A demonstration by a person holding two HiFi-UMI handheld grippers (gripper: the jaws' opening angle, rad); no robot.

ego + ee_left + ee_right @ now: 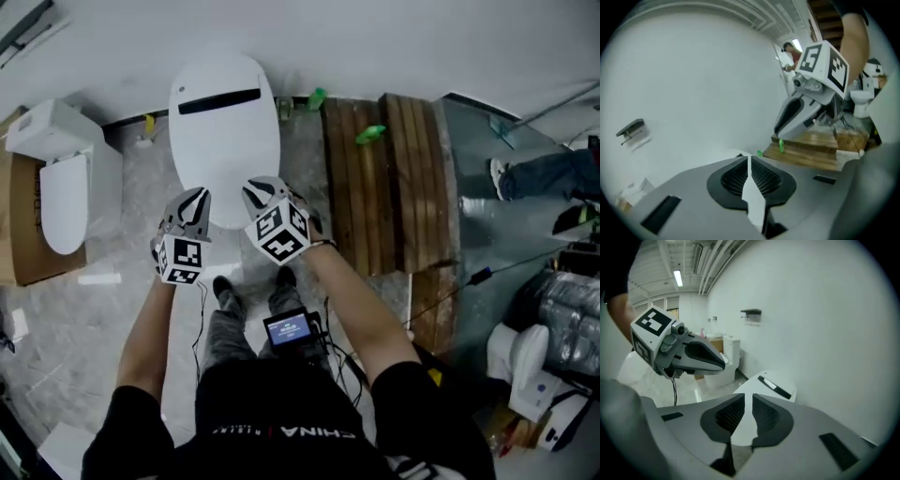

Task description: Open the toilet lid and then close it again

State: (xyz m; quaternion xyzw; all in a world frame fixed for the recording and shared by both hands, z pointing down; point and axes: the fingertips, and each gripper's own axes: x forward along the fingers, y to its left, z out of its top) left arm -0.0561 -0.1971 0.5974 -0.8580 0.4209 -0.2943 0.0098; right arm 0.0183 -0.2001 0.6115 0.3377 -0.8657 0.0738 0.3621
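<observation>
While the left tongs (192,208) and right tongs (264,195) hang clenched on nothing over the front edge of the toilet lid (225,122), which lies shut, their closed tips could skid off its glossy rim unless they part first.

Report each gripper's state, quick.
Left gripper: closed, holding nothing.
Right gripper: closed, holding nothing.
</observation>
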